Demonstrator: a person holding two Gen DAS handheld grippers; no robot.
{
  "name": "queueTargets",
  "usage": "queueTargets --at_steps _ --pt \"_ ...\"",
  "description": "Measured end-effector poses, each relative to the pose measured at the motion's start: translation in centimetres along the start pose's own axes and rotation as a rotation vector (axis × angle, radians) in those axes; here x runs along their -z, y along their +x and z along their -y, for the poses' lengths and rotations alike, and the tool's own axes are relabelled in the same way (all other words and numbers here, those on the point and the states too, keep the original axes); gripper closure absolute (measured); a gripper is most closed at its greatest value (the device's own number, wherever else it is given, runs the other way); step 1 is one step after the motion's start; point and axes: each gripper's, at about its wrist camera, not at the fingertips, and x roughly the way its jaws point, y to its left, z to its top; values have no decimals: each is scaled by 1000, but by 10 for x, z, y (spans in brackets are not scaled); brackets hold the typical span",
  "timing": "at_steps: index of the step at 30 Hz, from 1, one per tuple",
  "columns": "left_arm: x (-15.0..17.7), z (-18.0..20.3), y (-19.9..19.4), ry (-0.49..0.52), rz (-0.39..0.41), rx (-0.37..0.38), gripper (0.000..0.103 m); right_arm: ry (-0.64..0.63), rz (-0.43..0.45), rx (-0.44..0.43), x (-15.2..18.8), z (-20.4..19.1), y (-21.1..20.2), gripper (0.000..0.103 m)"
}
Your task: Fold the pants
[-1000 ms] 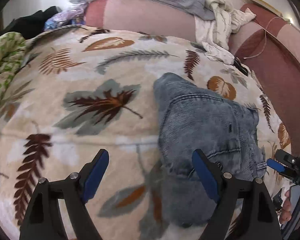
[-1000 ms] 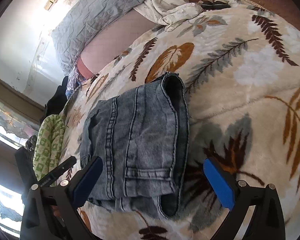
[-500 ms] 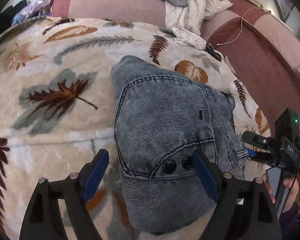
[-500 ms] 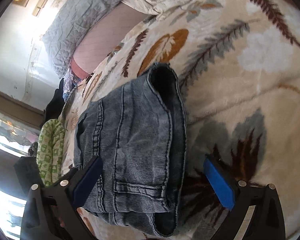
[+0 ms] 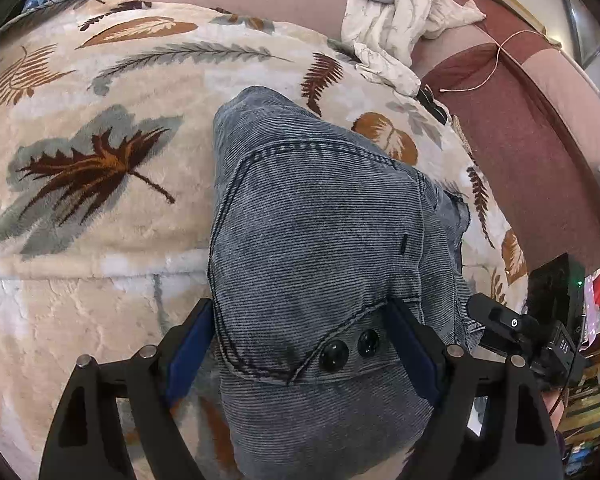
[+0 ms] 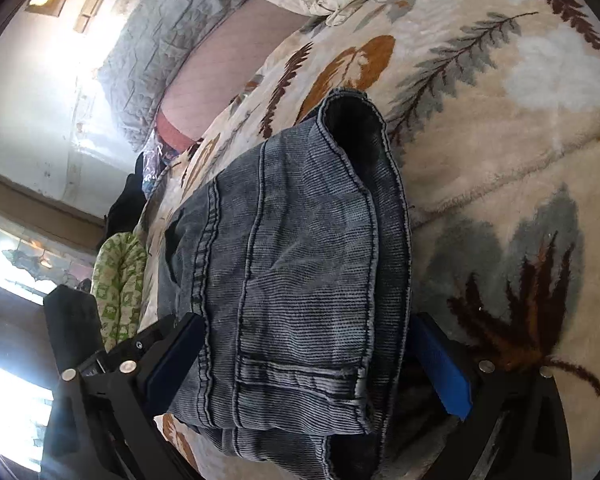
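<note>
Denim pants (image 5: 320, 240), grey-blue and already folded into a thick bundle, lie on the leaf-print blanket (image 5: 100, 260) and fill the centre and lower middle of both views. In the left wrist view the left gripper (image 5: 300, 340) straddles the near end of the bundle, its blue pads (image 5: 188, 344) standing wide apart on either side of the cloth; two dark buttons (image 5: 348, 350) sit just between them. Neither pad visibly presses the fabric. In the right wrist view the right gripper (image 6: 308, 364) is likewise spread wide, one pad at the bundle's left edge and the other at its right, near the belt loop (image 6: 296, 376) in the lower middle.

Risk lies in the thickness. If the jaws close as they stand, I judge they may pinch only the top layers, so that lifting peels the fold open. The plush blanket could also get caught under a pad and drag along. Uneven pulls from the two hands would skew the bundle toward the crumpled white cloth (image 5: 400, 24) at the upper right.
</note>
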Motion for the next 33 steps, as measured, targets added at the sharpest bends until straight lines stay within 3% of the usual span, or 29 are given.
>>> queueTargets --at_steps 4,8,19,22,24,26,29,33 --pt "5 2 -4 36 13 -9 18 -8 -18 6 -1 1 2 0" --pt "5 5 -6 62 13 4 27 -3 -34 -32 -4 5 2 0" --pt "6 6 -6 80 23 7 38 -93 -98 -74 -4 -11 12 2" --pt "7 7 -5 85 30 -10 39 -76 -84 -64 -5 -9 14 16" --pt "9 11 -5 96 39 -42 39 -58 -79 -58 -6 -3 13 32" --pt "11 16 -4 113 50 -79 39 -35 -73 -60 -5 5 12 40" --pt "14 23 -4 140 66 -130 39 -30 -75 -69 -6 8 12 43" --pt "16 29 -4 145 81 -190 39 -41 -74 -10 -6 0 10 48"
